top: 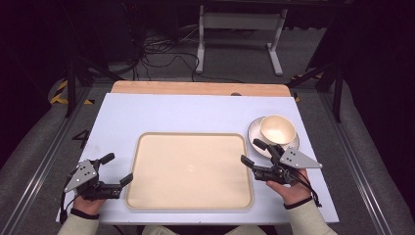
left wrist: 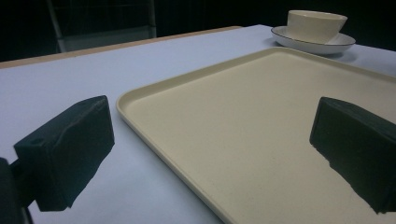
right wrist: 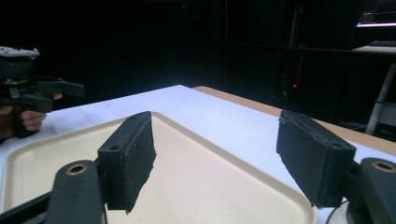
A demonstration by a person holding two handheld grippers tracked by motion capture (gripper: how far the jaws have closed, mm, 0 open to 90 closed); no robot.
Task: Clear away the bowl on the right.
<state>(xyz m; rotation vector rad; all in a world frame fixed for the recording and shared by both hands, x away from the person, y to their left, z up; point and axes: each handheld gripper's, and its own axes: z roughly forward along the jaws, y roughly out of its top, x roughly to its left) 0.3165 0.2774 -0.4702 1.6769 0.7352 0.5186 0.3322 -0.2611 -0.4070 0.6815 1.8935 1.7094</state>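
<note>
While bowl (top: 277,129) tops saucer (top: 256,131), tray (top: 190,170) lies near.

Matt cream plastic tray (top: 190,169); glossy ceramic bowl (top: 277,129) and saucer (top: 255,128).

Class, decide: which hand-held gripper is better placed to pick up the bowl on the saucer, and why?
Right. The right hand-held gripper is open beside the saucer holding the bowl; the left hand-held gripper sits across the tray.
</note>
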